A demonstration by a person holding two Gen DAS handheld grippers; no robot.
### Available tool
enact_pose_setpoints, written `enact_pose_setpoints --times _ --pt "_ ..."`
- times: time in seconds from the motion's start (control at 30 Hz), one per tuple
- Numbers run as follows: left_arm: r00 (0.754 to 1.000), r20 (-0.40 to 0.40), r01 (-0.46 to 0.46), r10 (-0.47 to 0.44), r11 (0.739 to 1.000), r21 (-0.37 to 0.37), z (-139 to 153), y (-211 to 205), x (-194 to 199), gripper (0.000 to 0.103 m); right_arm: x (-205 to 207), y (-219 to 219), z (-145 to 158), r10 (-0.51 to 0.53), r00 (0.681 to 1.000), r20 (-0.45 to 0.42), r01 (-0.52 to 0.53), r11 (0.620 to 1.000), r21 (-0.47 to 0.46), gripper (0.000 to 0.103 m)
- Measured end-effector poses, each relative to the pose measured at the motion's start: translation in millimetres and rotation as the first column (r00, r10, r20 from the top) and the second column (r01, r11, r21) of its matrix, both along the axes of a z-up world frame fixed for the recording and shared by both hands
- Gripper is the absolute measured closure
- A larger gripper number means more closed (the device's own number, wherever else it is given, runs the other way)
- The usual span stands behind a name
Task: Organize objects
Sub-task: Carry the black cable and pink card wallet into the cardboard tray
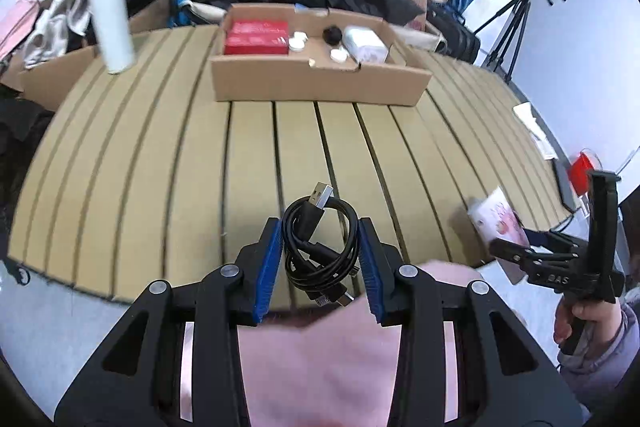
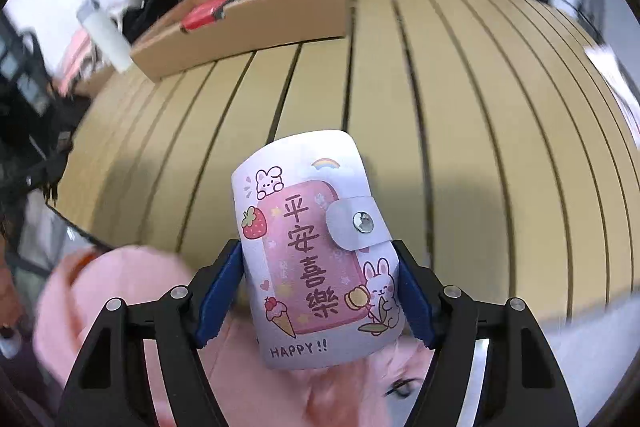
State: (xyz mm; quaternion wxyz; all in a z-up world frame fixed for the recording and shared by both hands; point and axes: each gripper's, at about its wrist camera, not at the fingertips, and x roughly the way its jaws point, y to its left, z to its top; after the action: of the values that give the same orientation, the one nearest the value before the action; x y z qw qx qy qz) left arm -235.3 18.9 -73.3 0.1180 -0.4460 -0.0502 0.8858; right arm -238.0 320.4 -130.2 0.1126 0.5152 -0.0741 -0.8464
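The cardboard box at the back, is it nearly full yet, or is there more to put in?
Partly done: the shallow cardboard box already holds a red flat box, white round bits and a white packet. In hand: the left claw grips a coiled black USB cable; the right claw grips a pink cartoon-bunny card wallet. Both still need putting in.

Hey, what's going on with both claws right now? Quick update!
Left gripper shut on coiled black cable. Right gripper shut on bunny card wallet. Cardboard box ahead across the table, path looks clear.
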Motion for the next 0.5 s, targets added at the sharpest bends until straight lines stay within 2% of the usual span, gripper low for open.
enact_pose_setpoints --times 0.1,0.23,0.37,0.5 --pt "1.000 -0.030 -0.007 0.008 1.000 0.027 16.2 -10.9 16.2 0.069 35.1 0.0 26.9 -0.001 0.998 -0.061 0.001 1.000 -0.008 0.027" --pt "0.998 -0.065 -0.004 0.007 0.999 0.046 30.3 -13.6 25.1 0.069 57.6 -5.4 54.1 0.014 0.992 -0.125 -0.014 1.000 -0.001 0.027" --pt "0.996 -0.087 0.017 -0.012 0.998 0.054 39.9 -10.5 27.6 0.069 50.8 -15.7 70.8 0.018 0.986 -0.164 -0.019 1.000 -0.007 0.027" --pt "0.994 -0.109 0.034 -0.025 0.997 0.073 53.3 -9.3 6.5 0.069 30.4 -19.5 82.1 0.027 0.985 -0.172 -0.036 0.998 -0.049 0.027"
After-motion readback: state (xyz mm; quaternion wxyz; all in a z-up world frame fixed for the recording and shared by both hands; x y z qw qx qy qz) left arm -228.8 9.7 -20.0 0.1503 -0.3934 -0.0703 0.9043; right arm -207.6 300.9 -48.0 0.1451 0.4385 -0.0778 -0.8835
